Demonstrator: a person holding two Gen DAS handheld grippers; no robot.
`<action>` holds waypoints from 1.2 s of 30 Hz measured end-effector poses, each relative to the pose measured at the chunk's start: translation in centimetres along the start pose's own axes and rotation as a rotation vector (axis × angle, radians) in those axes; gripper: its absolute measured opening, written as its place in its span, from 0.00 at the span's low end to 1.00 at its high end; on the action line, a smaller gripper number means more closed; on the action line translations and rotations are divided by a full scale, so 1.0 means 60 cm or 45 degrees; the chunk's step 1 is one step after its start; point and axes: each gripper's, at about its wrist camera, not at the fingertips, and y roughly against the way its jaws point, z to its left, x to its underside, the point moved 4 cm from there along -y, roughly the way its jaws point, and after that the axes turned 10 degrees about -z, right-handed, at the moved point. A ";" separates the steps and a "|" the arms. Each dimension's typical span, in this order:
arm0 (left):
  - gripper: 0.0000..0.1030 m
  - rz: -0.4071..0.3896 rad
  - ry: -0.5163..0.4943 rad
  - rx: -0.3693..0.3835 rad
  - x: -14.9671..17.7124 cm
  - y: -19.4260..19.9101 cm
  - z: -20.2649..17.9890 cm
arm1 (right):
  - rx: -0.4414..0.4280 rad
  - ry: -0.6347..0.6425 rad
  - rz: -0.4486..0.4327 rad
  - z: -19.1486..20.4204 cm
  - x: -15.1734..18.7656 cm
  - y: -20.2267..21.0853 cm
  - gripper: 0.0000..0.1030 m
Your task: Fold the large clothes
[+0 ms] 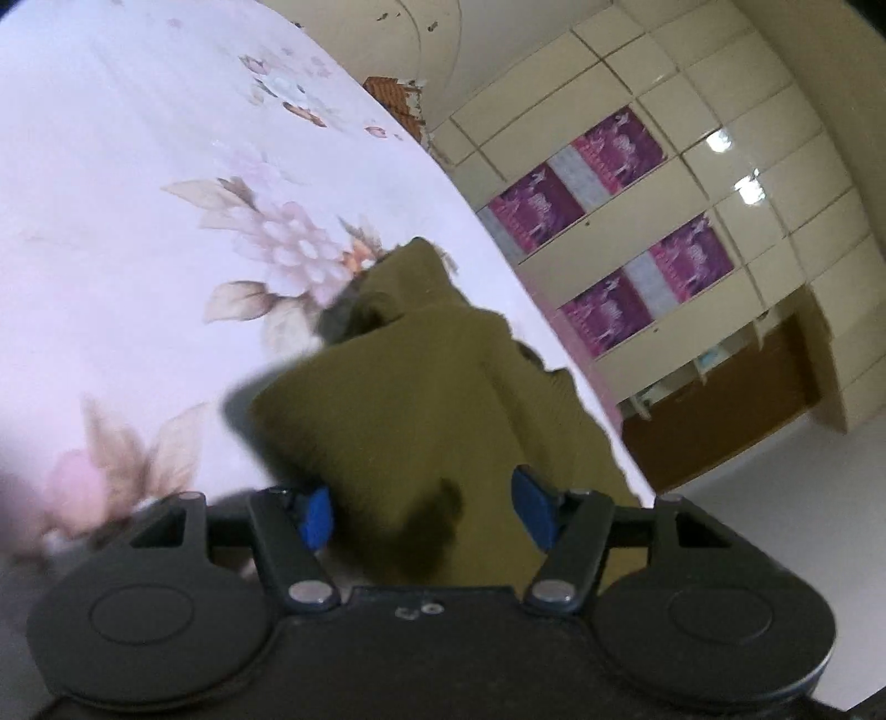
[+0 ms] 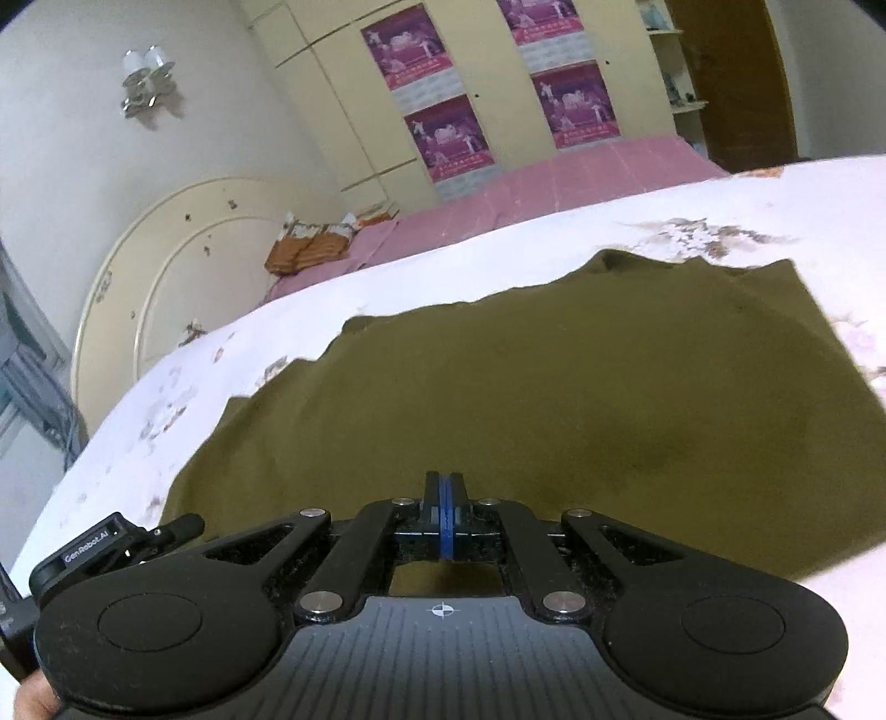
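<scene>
- Olive-green cloth: one garment point(image 2: 554, 387) lies on the bed, spread flat ahead of the right tongs point(image 2: 443, 498) and reaching back under them; its far edge is wavy and rumpled.
- Right tongs: the two blue pads are pressed together, showing no gap. Whether any cloth is caught between them cannot be told; the fabric lies right below the tips.
- Left tongs point(image 1: 423, 512): the two blue pads point(image 1: 315, 515) stand well apart, with a bunched fold of the same olive garment point(image 1: 421, 399) lying between them and running forward from them. The fold rises to a peak further ahead.
- One bed sheet point(image 1: 111, 221), white with pinkish flower prints, lies under the garment; it shows to the left of the left tongs and on all sides of the cloth in the right view.
- One pink cover point(image 2: 526, 194) lies on the bed beyond the white sheet, far ahead of the right tongs.
- Four purple posters point(image 2: 404, 52) hang on the cream wardrobe doors, far ahead of the right tongs; the same four appear to the right of the left tongs.
- One rounded cream headboard point(image 2: 166, 266) stands ahead and left of the right tongs.
- One wall lamp point(image 2: 147, 77) hangs above the headboard.
</scene>
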 end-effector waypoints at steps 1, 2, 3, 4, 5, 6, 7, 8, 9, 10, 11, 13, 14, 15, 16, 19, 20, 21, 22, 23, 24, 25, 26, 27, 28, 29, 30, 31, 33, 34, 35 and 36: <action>0.45 0.003 -0.001 0.002 0.000 -0.009 -0.001 | 0.005 0.008 0.002 0.004 0.001 -0.008 0.00; 0.21 0.018 -0.005 -0.005 0.000 -0.022 0.002 | 0.005 0.014 0.008 0.006 0.003 -0.016 0.00; 0.10 0.025 -0.001 -0.009 0.002 -0.025 0.008 | 0.015 0.022 0.018 0.006 0.008 -0.025 0.00; 0.10 0.011 0.019 0.012 0.004 -0.021 0.014 | 0.033 0.032 0.035 0.005 0.013 -0.035 0.00; 0.10 -0.018 0.017 0.047 -0.001 -0.015 0.007 | 0.059 0.038 0.059 0.000 0.021 -0.047 0.00; 0.10 -0.048 -0.013 0.093 -0.005 -0.002 -0.006 | 0.086 0.038 0.094 -0.006 0.030 -0.058 0.00; 0.10 -0.081 -0.072 0.151 -0.012 0.015 -0.029 | 0.101 0.034 0.115 -0.011 0.037 -0.066 0.00; 0.10 -0.096 -0.131 0.191 -0.016 0.028 -0.049 | 0.096 0.034 0.101 -0.013 0.039 -0.064 0.00; 0.10 -0.095 -0.191 0.212 -0.019 0.034 -0.066 | 0.099 0.041 0.105 -0.012 0.038 -0.061 0.00; 0.10 -0.077 -0.232 0.205 -0.020 0.032 -0.074 | 0.101 0.036 0.107 -0.011 0.036 -0.057 0.00; 0.10 -0.062 -0.260 0.198 -0.021 0.027 -0.077 | 0.098 0.006 0.088 -0.012 0.030 -0.045 0.00; 0.11 -0.031 -0.263 0.177 -0.020 0.017 -0.072 | 0.090 -0.031 0.044 -0.009 0.019 -0.027 0.00; 0.15 -0.018 -0.239 0.162 -0.019 0.014 -0.064 | 0.086 -0.040 0.028 -0.007 0.016 -0.018 0.00; 0.23 -0.015 -0.211 0.138 -0.019 0.013 -0.055 | 0.082 -0.037 0.025 -0.003 0.014 -0.018 0.00; 0.25 -0.012 -0.190 0.118 -0.015 0.013 -0.047 | 0.087 -0.026 0.017 0.000 0.013 -0.018 0.00; 0.62 -0.004 -0.113 0.030 0.000 0.015 -0.025 | 0.097 -0.052 -0.002 -0.001 0.007 -0.025 0.00; 0.77 -0.026 -0.072 -0.004 0.000 0.014 -0.016 | 0.093 -0.057 -0.015 0.000 0.005 -0.027 0.00; 0.77 -0.059 -0.027 -0.011 0.002 0.016 -0.007 | 0.091 -0.056 -0.020 0.001 0.004 -0.029 0.00; 0.75 -0.079 -0.006 -0.011 0.003 0.016 -0.002 | 0.095 -0.052 -0.020 0.001 0.003 -0.032 0.00; 0.69 -0.088 -0.001 -0.021 0.002 0.014 -0.003 | 0.092 -0.052 -0.018 0.000 0.004 -0.034 0.00; 0.63 -0.085 0.005 -0.026 -0.004 0.004 -0.001 | 0.091 -0.050 -0.005 -0.002 0.006 -0.038 0.00; 0.58 -0.080 0.021 -0.031 -0.008 -0.005 0.001 | 0.100 -0.040 0.018 -0.004 0.011 -0.046 0.00; 0.38 -0.070 0.035 -0.053 -0.014 -0.016 0.006 | 0.112 -0.037 0.049 -0.007 0.019 -0.055 0.00; 0.09 -0.036 0.038 -0.063 -0.017 -0.024 0.010 | 0.119 -0.033 0.075 -0.011 0.024 -0.064 0.00; 0.09 -0.007 0.039 -0.067 -0.022 -0.032 0.012 | 0.118 -0.012 0.075 -0.011 0.029 -0.069 0.00; 0.09 -0.032 0.033 -0.056 -0.028 -0.026 0.005 | 0.117 0.013 0.079 -0.010 0.028 -0.072 0.00; 0.09 -0.070 -0.027 0.005 -0.037 -0.011 -0.019 | 0.121 0.016 0.095 -0.008 0.024 -0.071 0.00; 0.09 -0.101 -0.124 0.059 -0.043 0.003 -0.048 | 0.114 0.008 0.097 -0.007 0.020 -0.065 0.00; 0.09 -0.113 -0.264 0.110 -0.042 0.016 -0.093 | 0.090 0.012 0.085 -0.012 0.019 -0.060 0.00; 0.09 -0.102 -0.332 0.103 -0.037 0.016 -0.113 | 0.086 -0.006 0.119 -0.020 0.028 -0.070 0.00; 0.09 -0.106 -0.392 0.110 -0.032 0.017 -0.132 | 0.058 -0.058 0.102 -0.031 0.030 -0.072 0.00; 0.09 -0.111 -0.423 0.136 -0.028 0.020 -0.147 | 0.048 -0.076 0.106 -0.035 0.027 -0.074 0.00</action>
